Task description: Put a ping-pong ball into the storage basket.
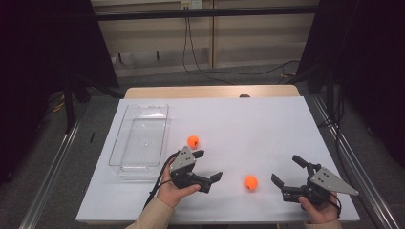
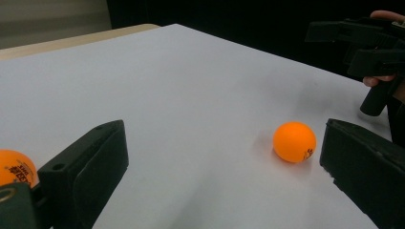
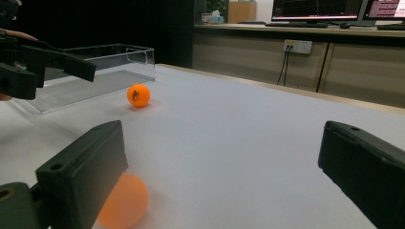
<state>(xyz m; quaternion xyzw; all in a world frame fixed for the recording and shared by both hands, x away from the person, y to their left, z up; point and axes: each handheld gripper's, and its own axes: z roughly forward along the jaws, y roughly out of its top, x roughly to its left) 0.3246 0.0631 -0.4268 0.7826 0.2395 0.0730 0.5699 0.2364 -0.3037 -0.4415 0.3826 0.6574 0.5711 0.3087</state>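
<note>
Near ball (image 1: 250,182) lies btwn left tool (image 1: 210,166) & right tool (image 1: 287,171) (both w/ jaws apart).

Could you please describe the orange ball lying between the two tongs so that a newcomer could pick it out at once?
Start at the white table and find the clear plastic bin on its left. The ball lies near the person's edge, between the left tongs and the right tongs. The other orange ball sits farther back, close beside the bin.

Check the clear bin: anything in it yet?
Empty. The clear plastic bin shows only its bare ribbed floor; both orange balls lie outside it on the white table.
</note>
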